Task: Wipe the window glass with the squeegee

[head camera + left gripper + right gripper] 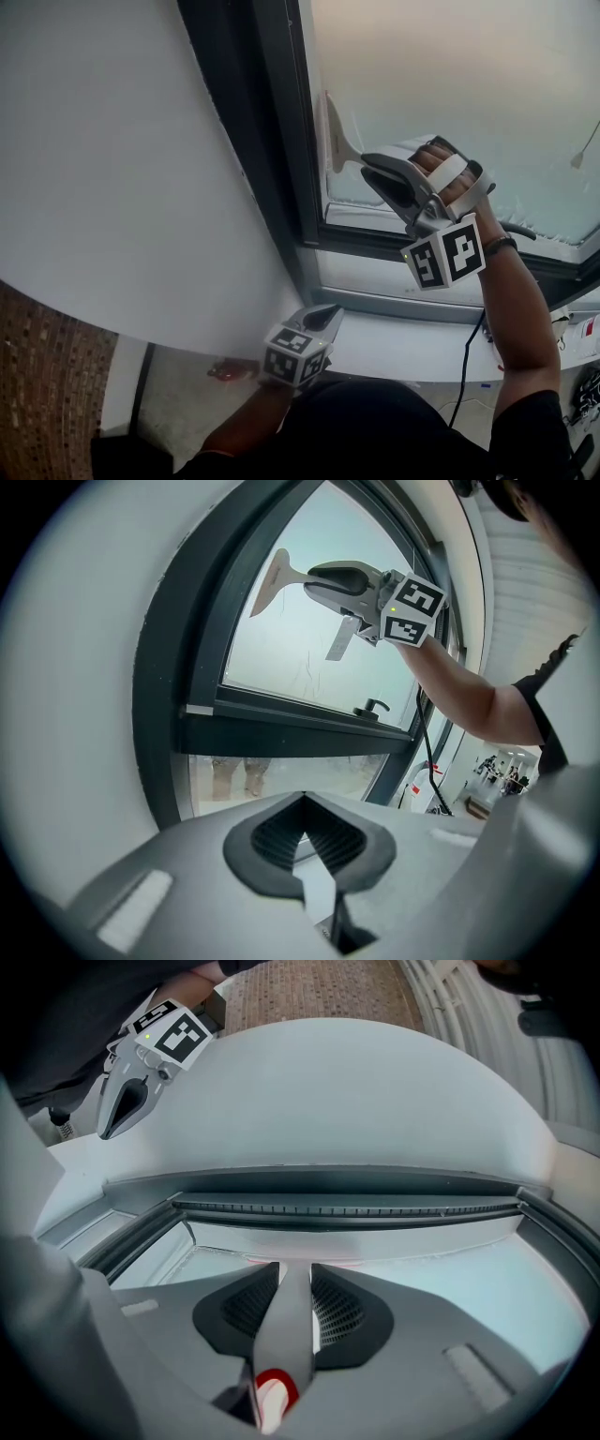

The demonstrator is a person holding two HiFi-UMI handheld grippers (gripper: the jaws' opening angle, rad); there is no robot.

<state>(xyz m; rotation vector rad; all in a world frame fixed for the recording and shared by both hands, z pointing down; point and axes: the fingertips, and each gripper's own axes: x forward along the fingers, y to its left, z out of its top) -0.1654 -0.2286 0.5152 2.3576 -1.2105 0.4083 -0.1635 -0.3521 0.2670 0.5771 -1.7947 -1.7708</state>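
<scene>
- Right hand-held gripper (377, 169): at 1 o'clock in the head view, raised before the pane. Its 2 jaws are clamped on the grey handle of the squeegee, as its own view shows.
- Squeegee (337, 145): held out toward 9 o'clock from the right hand-held gripper. Its blade stands upright against the window glass (450, 75), just beside the dark window frame (272, 122). The handle end between the jaws carries a red mark.
- Left hand-held gripper (323, 319): at 6 o'clock in the head view, low by the white sill (403, 349), well apart from the squeegee. Its jaws are closed together with nothing between them.
- Person's right hand (452, 178): strapped round the right hand-held gripper, forearm running down toward 5 o'clock.
- Wall (112, 169): plain white, at 9 o'clock of the window frame.
- Cable (464, 361): 1 dark lead hanging below the sill at 5 o'clock.
- Window handle (373, 707): dark lever on the lower frame rail, seen from the left gripper view, below the squeegee at 6 o'clock.
</scene>
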